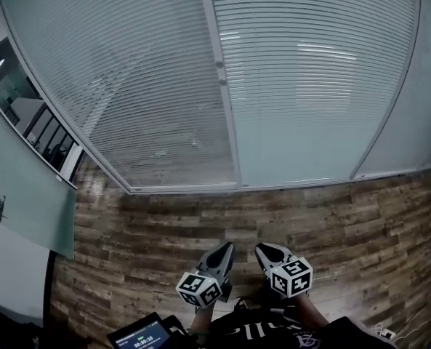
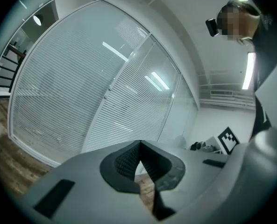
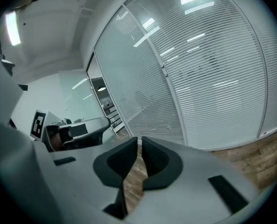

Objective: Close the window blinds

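Observation:
The window blinds (image 1: 128, 71) hang as thin horizontal slats behind two glass panels, split by a white upright post (image 1: 226, 115). Two small knobs (image 1: 221, 65) sit on that post; one such knob (image 2: 111, 86) shows in the left gripper view and one (image 3: 164, 67) in the right gripper view. My left gripper (image 1: 224, 250) and right gripper (image 1: 262, 250) are held low over the wooden floor, side by side, well short of the glass. The left gripper (image 2: 139, 143) is shut with its tips touching. The right gripper (image 3: 139, 139) is shut to a thin slit. Neither holds anything.
Wood-plank flooring (image 1: 309, 224) runs up to the glass wall's bottom rail (image 1: 200, 188). A frosted glass door (image 1: 19, 187) with a handle stands at the left. A tablet screen (image 1: 139, 337) shows at the bottom edge by the person's body. A white cable lies on the floor (image 1: 411, 318) at the right.

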`<action>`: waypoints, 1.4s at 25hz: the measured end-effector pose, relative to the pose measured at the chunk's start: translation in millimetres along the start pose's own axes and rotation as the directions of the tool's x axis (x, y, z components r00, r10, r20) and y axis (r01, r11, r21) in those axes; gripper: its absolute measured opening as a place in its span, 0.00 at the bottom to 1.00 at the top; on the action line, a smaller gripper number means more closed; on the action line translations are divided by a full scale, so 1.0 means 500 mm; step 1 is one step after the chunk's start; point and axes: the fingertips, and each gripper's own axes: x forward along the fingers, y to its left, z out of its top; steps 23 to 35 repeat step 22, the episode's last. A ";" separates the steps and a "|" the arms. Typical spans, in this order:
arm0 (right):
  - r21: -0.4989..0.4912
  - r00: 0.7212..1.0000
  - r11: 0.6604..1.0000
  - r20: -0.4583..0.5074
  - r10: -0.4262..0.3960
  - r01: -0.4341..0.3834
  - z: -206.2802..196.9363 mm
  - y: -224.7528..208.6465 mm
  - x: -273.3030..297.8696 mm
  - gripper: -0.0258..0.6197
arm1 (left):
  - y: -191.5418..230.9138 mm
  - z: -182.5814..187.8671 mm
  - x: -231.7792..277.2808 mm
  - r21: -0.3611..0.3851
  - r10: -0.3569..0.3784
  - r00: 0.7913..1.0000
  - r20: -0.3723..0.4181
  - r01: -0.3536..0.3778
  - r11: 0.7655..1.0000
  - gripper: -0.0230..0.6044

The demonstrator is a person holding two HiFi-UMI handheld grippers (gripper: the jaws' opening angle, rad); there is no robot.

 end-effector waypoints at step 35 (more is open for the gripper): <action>0.010 0.994 0.994 0.043 -0.105 0.105 -0.129 0.166 -0.104 0.10 | -0.058 -0.074 -0.199 0.041 -0.116 0.990 -0.076 0.119 0.992 0.04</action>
